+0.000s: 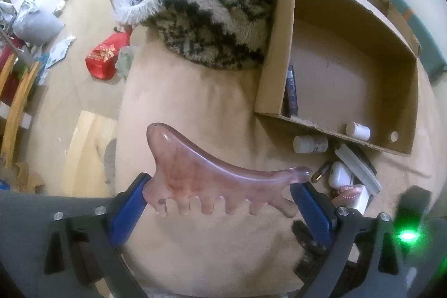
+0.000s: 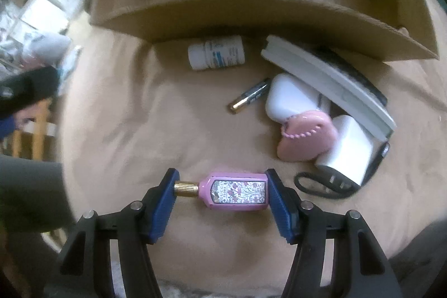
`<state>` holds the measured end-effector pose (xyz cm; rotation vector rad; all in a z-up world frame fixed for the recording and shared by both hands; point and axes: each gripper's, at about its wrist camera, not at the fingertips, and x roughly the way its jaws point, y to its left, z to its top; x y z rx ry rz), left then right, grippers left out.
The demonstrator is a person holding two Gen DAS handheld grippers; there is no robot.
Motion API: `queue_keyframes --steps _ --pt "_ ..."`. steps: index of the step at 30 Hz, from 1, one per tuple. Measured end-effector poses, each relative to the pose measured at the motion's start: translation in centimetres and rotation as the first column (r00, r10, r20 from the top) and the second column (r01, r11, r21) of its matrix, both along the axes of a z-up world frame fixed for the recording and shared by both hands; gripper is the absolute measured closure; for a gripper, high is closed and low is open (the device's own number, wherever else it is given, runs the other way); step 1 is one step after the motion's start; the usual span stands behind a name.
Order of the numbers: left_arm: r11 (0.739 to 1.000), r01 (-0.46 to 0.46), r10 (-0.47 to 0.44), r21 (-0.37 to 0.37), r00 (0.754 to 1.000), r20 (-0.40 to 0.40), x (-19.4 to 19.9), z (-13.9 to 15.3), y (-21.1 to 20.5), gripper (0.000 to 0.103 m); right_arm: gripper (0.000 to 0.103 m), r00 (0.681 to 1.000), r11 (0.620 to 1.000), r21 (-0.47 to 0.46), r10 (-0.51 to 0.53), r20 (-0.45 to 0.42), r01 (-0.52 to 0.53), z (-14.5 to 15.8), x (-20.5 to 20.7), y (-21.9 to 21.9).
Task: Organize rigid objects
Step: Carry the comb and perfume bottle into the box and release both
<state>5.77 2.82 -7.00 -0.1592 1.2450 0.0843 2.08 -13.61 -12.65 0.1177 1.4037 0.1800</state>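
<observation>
- Overhead, a pink comb (image 1: 212, 180) is seen clamped lengthwise between the blue pads of the left gripper (image 1: 220, 200), its teeth turned toward the camera and its curved back toward the box (image 1: 282, 57).
- Its long tip is pointed at a cluster of small items lying just outside the box's near wall.
- Below the comb, a tan sheet (image 1: 195, 102) is spread; a shaggy blanket (image 1: 212, 10) is bunched against the box's left wall.
- Inside the box, a dark flat item (image 1: 290, 91) is stood against the left wall and a white bottle (image 1: 358, 130) is laid by the near wall.
- On the other side, a pink perfume bottle (image 2: 237, 192) is spanned end to end by the right gripper (image 2: 222, 193): one pad is met by the gold cap, the other by the base.
- No frame settles whether the bottle is lifted or resting on the sheet.
- Beyond it, a pill bottle (image 2: 216, 52), a battery (image 2: 248, 99), a white case (image 2: 290, 98), a pink heart case (image 2: 306, 137), a charger (image 2: 346, 150) and a flat grey slab (image 2: 329, 85) are grouped beside the box.
</observation>
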Motion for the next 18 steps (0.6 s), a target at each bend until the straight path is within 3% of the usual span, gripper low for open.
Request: queue_keyframes --steps 10,18 --pt "1.000 0.005 -0.004 -0.011 0.998 0.067 -0.6 1.0 -0.2 0.005 0.037 0.996 0.994 0.108 -0.002 0.094 -0.008 6.6 0.0 -4.3" --pt "0.998 0.055 -0.048 -0.029 0.982 0.183 0.4 4.5 -2.1 0.005 0.037 0.969 0.990 0.138 -0.002 0.247 -0.033 10.9 2.8 -9.1"
